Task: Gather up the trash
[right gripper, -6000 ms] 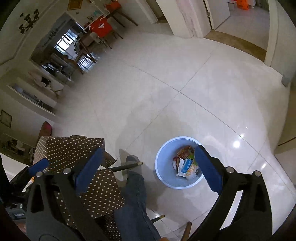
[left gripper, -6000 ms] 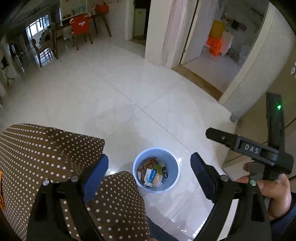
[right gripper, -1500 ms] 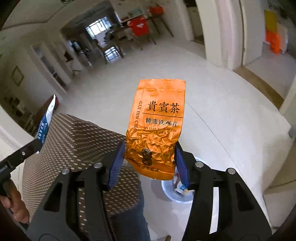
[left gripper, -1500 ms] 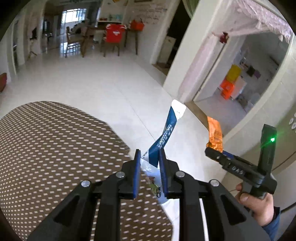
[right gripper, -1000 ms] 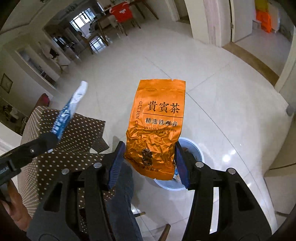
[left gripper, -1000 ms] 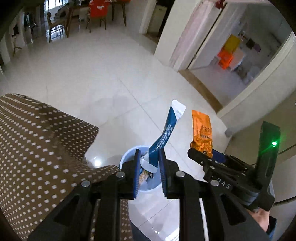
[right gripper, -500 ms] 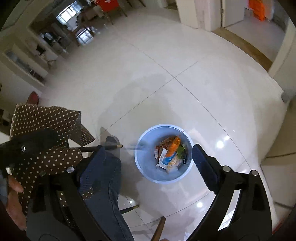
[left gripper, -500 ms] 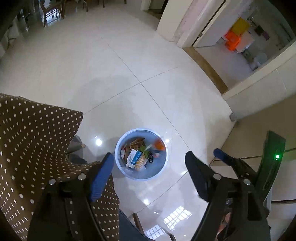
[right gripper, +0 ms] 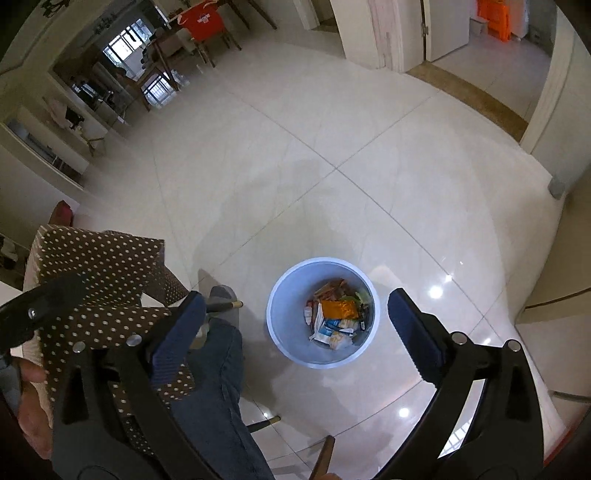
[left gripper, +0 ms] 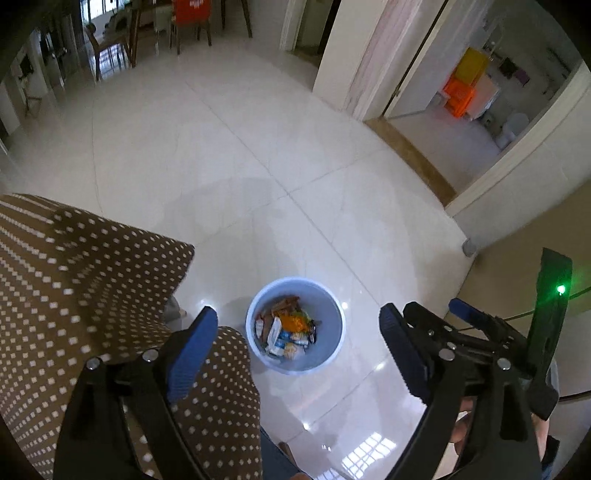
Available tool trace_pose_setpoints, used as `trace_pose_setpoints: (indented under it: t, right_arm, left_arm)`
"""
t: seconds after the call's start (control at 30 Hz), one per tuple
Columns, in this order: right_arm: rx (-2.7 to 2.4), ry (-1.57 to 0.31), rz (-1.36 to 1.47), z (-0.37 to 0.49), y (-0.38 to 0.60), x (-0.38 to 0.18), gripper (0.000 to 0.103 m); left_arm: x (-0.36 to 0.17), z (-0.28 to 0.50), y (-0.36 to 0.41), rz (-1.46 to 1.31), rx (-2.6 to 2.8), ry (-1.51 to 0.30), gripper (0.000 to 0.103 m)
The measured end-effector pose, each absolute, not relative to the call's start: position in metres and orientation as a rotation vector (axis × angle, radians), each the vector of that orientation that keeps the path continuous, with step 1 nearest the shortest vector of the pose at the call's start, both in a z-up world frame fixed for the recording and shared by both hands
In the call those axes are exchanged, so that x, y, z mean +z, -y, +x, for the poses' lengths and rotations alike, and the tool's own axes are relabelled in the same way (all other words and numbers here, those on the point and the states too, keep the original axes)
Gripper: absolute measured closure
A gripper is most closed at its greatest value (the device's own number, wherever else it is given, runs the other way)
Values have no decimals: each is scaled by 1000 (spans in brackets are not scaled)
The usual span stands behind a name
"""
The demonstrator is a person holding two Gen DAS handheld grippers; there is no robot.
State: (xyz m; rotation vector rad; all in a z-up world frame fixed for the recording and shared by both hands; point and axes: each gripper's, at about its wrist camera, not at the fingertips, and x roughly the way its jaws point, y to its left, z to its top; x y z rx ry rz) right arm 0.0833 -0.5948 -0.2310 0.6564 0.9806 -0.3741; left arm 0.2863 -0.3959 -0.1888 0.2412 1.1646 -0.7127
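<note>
Left claw point(left gripper: 297, 314) pointed steeply down over the tiled floor point(left gripper: 221, 147), jaws opening, blue pads wide apart, nothing between them. Right claw point(right gripper: 295, 297) likewise released, pads spread to either side, gripping nothing.

Directly below both, framed in the gap of each claw: a pale blue round bin point(right gripper: 275, 332), standing upright on the glossy white tiles. Inside it, the collected trash in a loose heap. On top, lying flat, an orange foil tea packet point(right gripper: 338, 309). Just beside and partly under it, a blue-and-white wrapper point(right gripper: 328, 326). Around these, other small wrappers, brown, green and white, too small to name. No trash on the tiles around the bin.

To the left of the bin, a brown cloth with white polka dots point(left gripper: 74, 277), draped with one corner hanging down; whatever lies beneath it hidden. Between cloth and bin in the right wrist view, a leg in blue jeans point(right gripper: 218, 369) with a grey-socked foot, close to the bin but apart from it, and a slim dark furniture leg with a wooden tip just beside the foot.

At the right edge of the left wrist view, the other claw seen from the side, a green light point(left gripper: 561, 290) glowing on its body. At the left edge of the right wrist view, a hand point(right gripper: 29, 406) wrapped round the left claw's handle.

Far off, dining chairs, one with an orange cover point(right gripper: 203, 20), and an open doorway.
</note>
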Motion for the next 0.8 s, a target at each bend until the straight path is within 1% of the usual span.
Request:
trace_pose_setpoints:
  t: [0.13,0.23,0.33,0.4,0.47,0.63,0.8]
  right_arm:
    - [-368,-920,637,85,582,-195,6]
    - [-342,-863,610,89,566,-163,6]
    - [-300,-800,578,94,543,-127,6]
    - [-274,-767,559,97,528,-108,6]
    - [-237,-727,529,99,508,-83,6]
    - [-162,-650,435,101,453,-27,6]
    - [-113,-588,353,92,403,16,6]
  left_arm:
    - [-154,272,373,221,-719,-1062,12]
    - [-125,259,346,200,-712,-964,11]
    - [-96,247,312,180,-677,-855,11]
    - [-72,235,283,168,-632,-758,10]
    - [-57,227,260,156,-590,-701,7]
    - [-19,204,199,140,-453,-583,6]
    - [14,187,153,98,-352,-542,6]
